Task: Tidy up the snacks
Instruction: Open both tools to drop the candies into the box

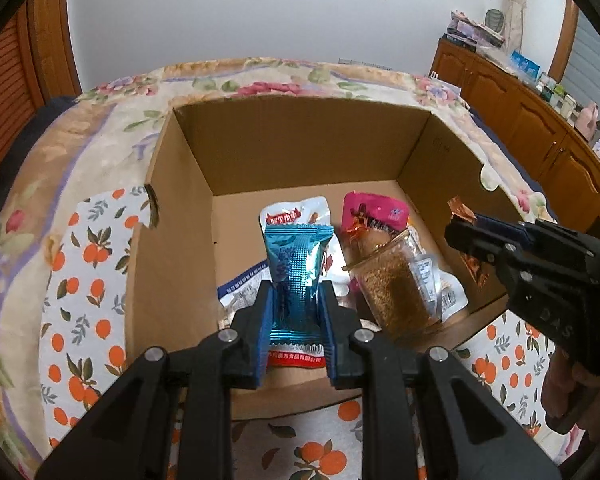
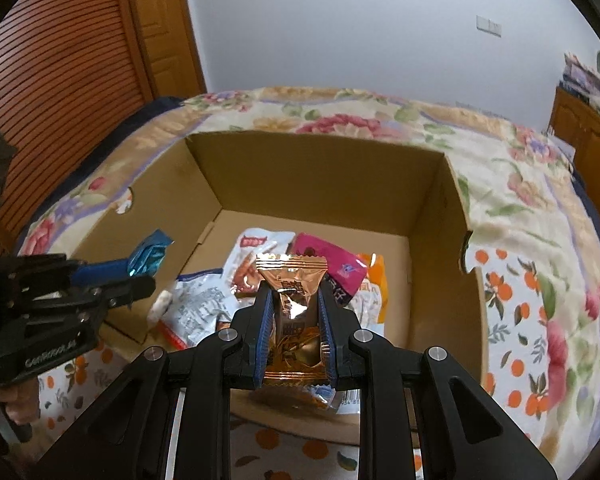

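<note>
Cardboard box [image 1: 300,148] is sitting open on the floral bedspread [image 1: 100,128], loose snack packs [image 2: 260,264] lying on its floor. Left gripper [image 1: 296,300] is clamping a blue foil pack [image 1: 298,264] over the box, right gripper [image 2: 294,312] is clamping a copper foil pack [image 2: 294,280] above the pile

blue foil packet [image 1: 298,276] | copper foil packet [image 2: 294,312] | brown cardboard box [image 1: 300,140] | floral bedspread [image 1: 100,128]

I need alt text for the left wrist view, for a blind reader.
The left gripper holds a blue foil snack packet over an open cardboard box containing other snacks. At right, the right gripper holds a copper foil packet.
</note>
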Demonstrator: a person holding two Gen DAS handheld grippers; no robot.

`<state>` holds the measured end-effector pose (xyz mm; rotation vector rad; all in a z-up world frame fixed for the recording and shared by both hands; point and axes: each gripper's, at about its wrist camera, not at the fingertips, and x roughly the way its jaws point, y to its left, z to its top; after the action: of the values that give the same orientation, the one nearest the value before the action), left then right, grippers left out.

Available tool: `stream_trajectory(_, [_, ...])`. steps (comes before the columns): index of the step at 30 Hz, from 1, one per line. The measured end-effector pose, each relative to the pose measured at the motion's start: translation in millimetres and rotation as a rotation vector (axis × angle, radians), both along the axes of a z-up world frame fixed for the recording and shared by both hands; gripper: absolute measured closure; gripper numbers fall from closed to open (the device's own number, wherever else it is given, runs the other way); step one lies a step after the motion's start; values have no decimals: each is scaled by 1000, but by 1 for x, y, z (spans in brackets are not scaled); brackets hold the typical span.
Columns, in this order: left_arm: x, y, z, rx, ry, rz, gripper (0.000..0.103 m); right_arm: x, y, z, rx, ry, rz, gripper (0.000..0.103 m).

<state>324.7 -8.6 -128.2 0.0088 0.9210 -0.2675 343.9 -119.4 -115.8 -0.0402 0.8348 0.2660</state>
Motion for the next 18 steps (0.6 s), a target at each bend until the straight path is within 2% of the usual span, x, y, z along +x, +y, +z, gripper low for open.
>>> stream_trajectory(9, [0, 0, -5, 12, 7, 5, 80, 0, -1, -15, -7, 34, -18, 82])
stream_trajectory(11, [-1, -1, -6, 19, 0, 6, 80, -2, -1, -16, -9, 32, -19, 76])
stream_trajectory(13, [-1, -1, -6, 17, 2, 6, 80, -3, -1, -16, -8, 31, -20, 56])
stream_trajectory(17, [-2, 0, -4, 13, 0, 15, 78, -6, -1, -15, -10, 25, -15, 55])
stream_trajectory(18, [-3, 0, -3, 12, -1, 16, 72, -6, -1, -14, -10, 24, -16, 55])
